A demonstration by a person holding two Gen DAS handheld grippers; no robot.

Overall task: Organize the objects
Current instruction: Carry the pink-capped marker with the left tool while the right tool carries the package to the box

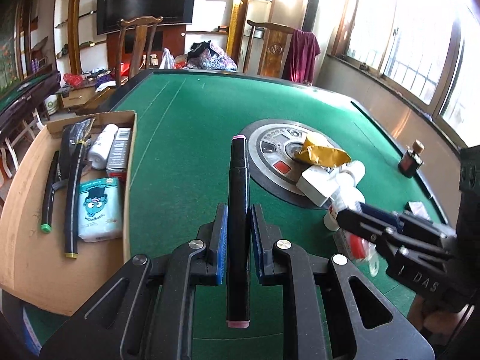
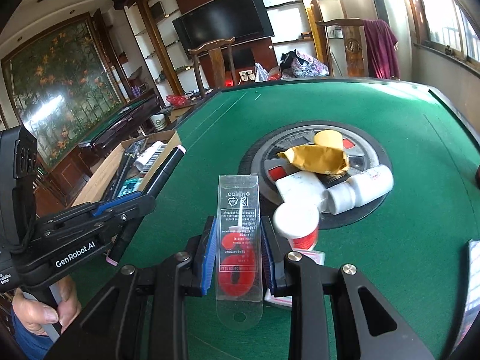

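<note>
My left gripper (image 1: 239,210) is shut on a black marker (image 1: 238,174) with pink ends, which stands upright between the blue pads above the green felt. The cardboard box (image 1: 27,186) lies to its left and holds pens, a tissue pack and a white bottle. My right gripper (image 2: 238,220) is shut on a clear plastic pack (image 2: 238,192) with a red number candle inside. In the right wrist view the left gripper (image 2: 141,198) shows at the left, with the marker (image 2: 162,177) pointing toward the box (image 2: 99,177). The right gripper (image 1: 364,210) shows at the right of the left wrist view.
On the table's round centre panel (image 2: 369,153) lie a gold pouch (image 2: 318,157), a white charger (image 2: 300,187) and white bottles (image 2: 360,187). A red-labelled bottle (image 2: 300,225) stands beside the right gripper, with playing cards (image 2: 310,256) under it. A small dark bottle (image 1: 411,159) stands near the right edge.
</note>
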